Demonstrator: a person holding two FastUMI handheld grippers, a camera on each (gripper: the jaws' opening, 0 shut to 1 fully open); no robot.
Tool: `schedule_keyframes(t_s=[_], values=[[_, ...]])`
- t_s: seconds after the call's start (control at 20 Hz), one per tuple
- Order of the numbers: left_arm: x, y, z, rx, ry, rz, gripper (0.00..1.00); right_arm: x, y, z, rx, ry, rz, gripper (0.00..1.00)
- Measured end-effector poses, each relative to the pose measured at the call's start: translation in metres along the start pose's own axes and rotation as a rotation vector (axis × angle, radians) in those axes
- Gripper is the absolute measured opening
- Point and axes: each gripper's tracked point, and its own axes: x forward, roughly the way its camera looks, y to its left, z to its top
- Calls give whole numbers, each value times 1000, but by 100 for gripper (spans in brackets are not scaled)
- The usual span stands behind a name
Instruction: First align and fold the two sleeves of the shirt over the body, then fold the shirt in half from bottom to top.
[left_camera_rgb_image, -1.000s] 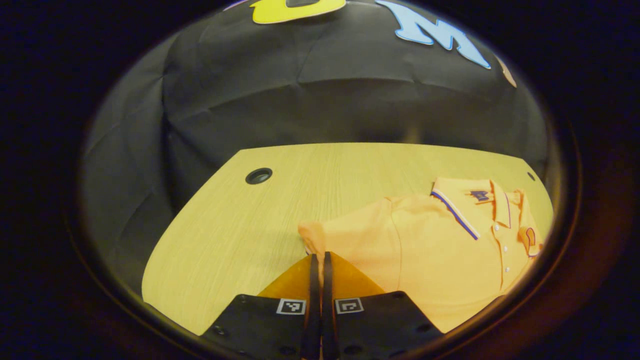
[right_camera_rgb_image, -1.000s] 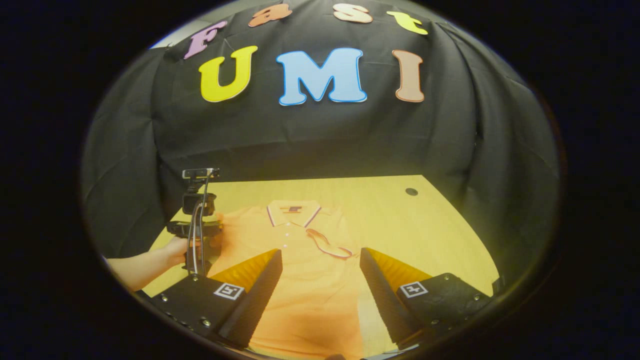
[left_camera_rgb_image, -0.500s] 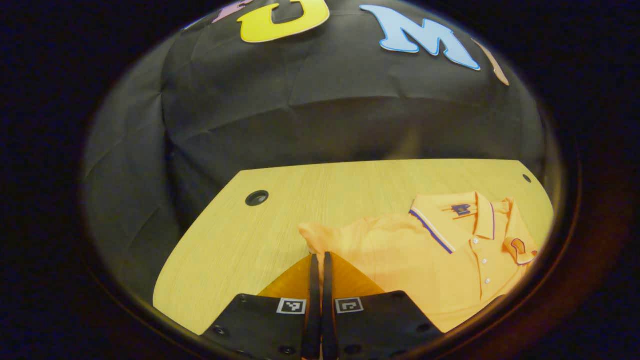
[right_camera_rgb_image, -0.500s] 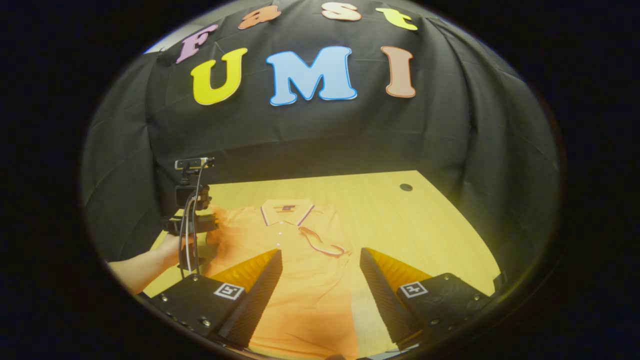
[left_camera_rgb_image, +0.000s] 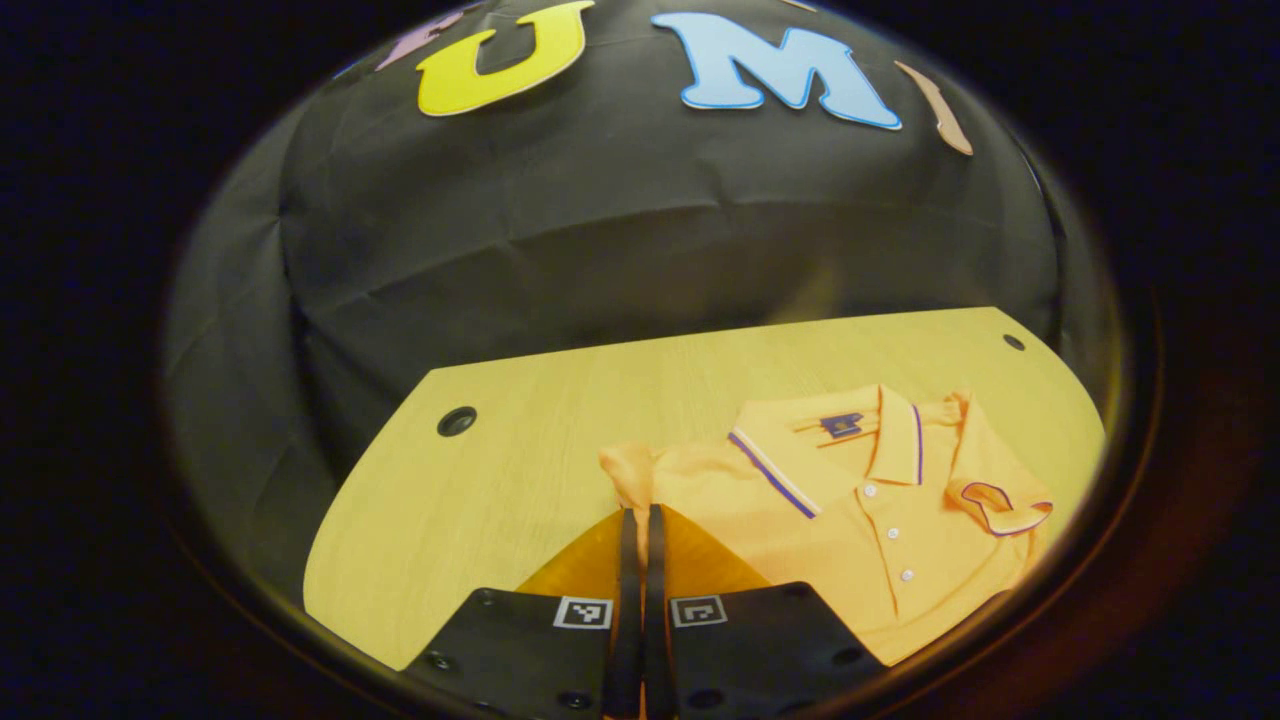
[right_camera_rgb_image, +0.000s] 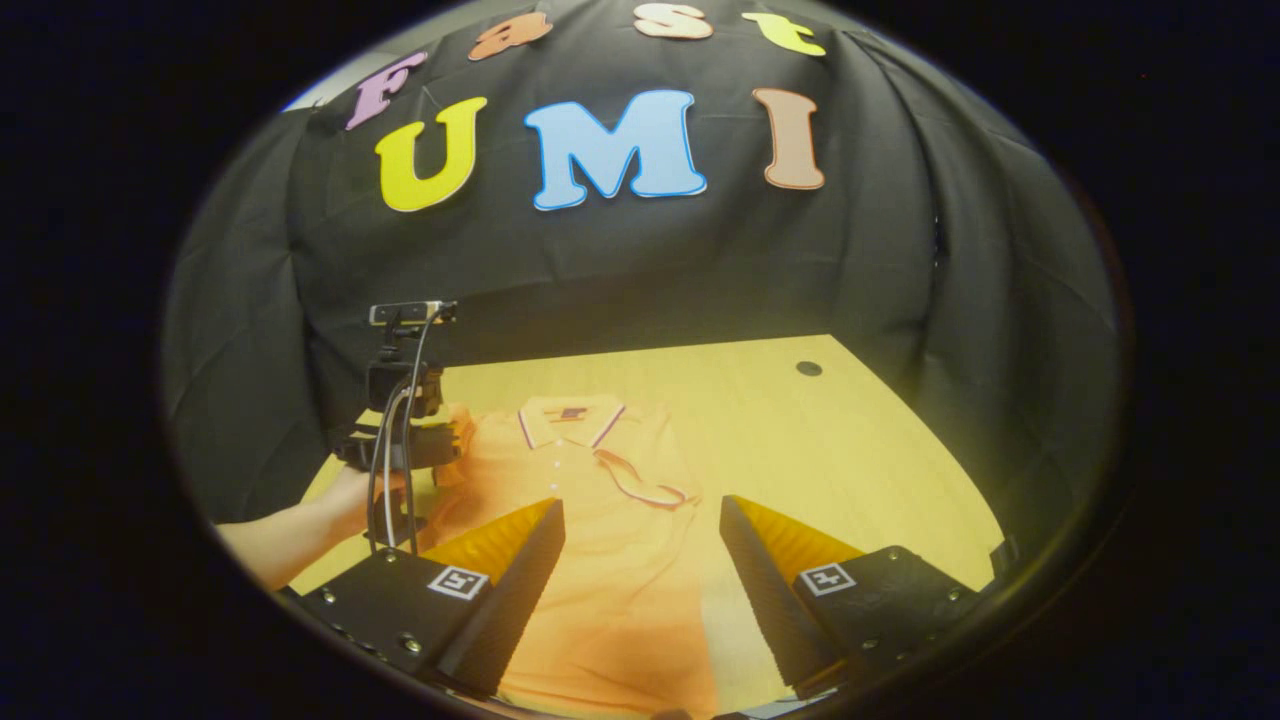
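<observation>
An orange polo shirt (left_camera_rgb_image: 870, 520) lies collar-up on the wooden table (left_camera_rgb_image: 520, 500), its front buttons showing. One sleeve (left_camera_rgb_image: 1000, 500) lies folded over the chest. My left gripper (left_camera_rgb_image: 641, 515) is shut on the other sleeve (left_camera_rgb_image: 630, 468), which bunches up at the fingertips beside the shoulder. In the right gripper view that left gripper (right_camera_rgb_image: 405, 450), held by a hand (right_camera_rgb_image: 300, 530), sits at the shirt's (right_camera_rgb_image: 610, 570) left shoulder. My right gripper (right_camera_rgb_image: 640, 505) stands open above the shirt's lower body, nothing between its fingers, with the folded sleeve (right_camera_rgb_image: 640, 482) just beyond it.
A round cable hole (left_camera_rgb_image: 456, 421) is set in the table's far left corner, another (right_camera_rgb_image: 808, 368) in the far right corner. Bare tabletop (right_camera_rgb_image: 830, 460) stretches to the right of the shirt. Black cloth hangs behind the table.
The left gripper has carried the pinched sleeve inward toward the collar, and the sleeve has crumpled closer to the shoulder. The right gripper has stayed open and nearly still.
</observation>
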Motion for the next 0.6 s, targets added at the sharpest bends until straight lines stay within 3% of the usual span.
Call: schedule_keyframes(t_s=[0.45,0.6], values=[[14,-39,-16,48,66,-90,7,9,-1,-29,73,51,-67,97],[13,-47,-25,49,85,-109,12,14,2,-40,100,67,-70,97]])
